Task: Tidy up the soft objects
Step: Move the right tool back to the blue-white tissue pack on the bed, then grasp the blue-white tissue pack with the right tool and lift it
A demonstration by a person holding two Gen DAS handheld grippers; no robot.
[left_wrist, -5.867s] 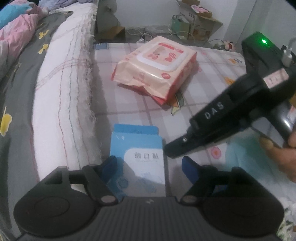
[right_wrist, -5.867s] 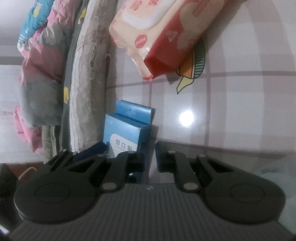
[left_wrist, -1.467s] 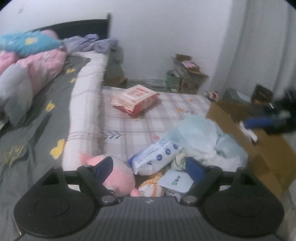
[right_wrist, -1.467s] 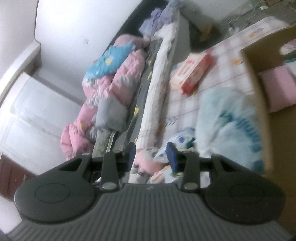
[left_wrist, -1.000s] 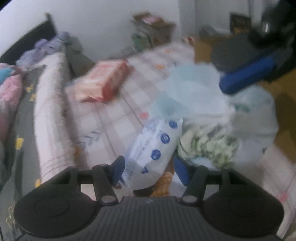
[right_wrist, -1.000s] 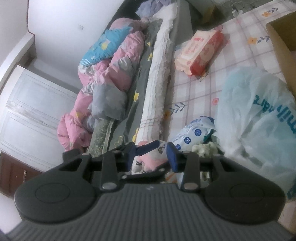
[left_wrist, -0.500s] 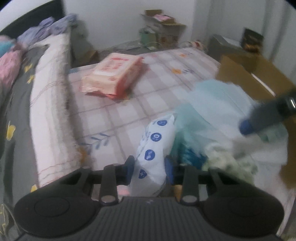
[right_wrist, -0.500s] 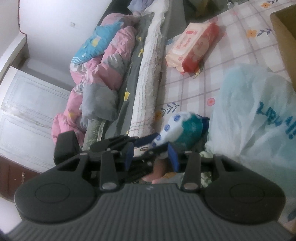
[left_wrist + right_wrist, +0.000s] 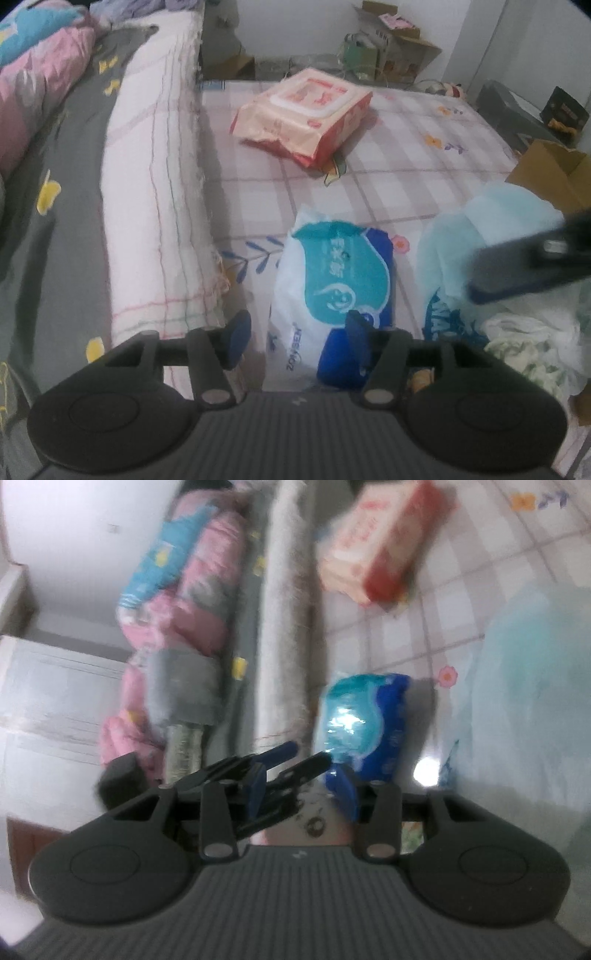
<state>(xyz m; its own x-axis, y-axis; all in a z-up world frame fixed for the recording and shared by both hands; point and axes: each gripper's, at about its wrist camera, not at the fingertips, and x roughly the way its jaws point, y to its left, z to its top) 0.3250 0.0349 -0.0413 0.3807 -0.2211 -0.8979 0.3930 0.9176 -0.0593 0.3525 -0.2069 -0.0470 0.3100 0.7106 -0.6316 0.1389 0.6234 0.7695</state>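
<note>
Between the parted jaws of your left hand-held gripper [image 9: 293, 341], which have just been opening, the soft, slippery tissue pack [image 9: 334, 291] lies unclamped at 12 o'clock; grip it mid-body, while your right hand-held gripper [image 9: 303, 794] also stands apart.

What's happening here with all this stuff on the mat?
A person is tidying soft things with a handheld gripper in each hand. The left gripper has just been opening around a blue and white tissue pack lying on the checked mat; its pads no longer press it. The right gripper comes in beside it, holding nothing. A pink wipes pack lies farther back.
</note>
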